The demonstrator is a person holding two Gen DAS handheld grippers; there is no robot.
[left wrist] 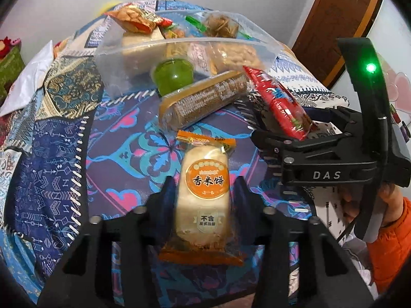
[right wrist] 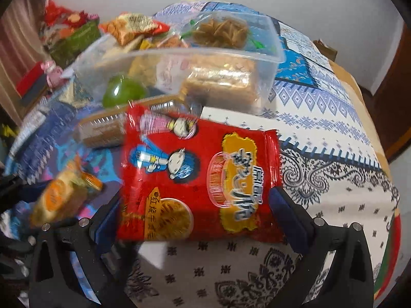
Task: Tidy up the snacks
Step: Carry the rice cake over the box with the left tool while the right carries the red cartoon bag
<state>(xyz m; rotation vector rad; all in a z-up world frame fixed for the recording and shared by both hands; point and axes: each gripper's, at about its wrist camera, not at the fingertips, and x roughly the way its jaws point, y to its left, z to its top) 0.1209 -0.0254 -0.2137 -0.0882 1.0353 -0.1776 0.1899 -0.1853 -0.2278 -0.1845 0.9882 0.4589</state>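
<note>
Left gripper [left wrist: 203,192]: jaws pinching the rice cake [left wrist: 203,192], held above the worktop [left wrist: 56,164].
Right gripper [right wrist: 195,215]: jaws pinching the red packet [right wrist: 200,177] by its side edges.
Tub [left wrist: 113,59]: clear, filled with snacks, behind both.
Biscuit roll [left wrist: 203,97]: lying before the tub, beside a green jelly cup [left wrist: 174,77].

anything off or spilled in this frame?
No spill or damage visible. The clear container is overfilled: an orange snack packet rides above its rim. The biscuit roll and green jelly cup lie outside on the cloth.
</note>
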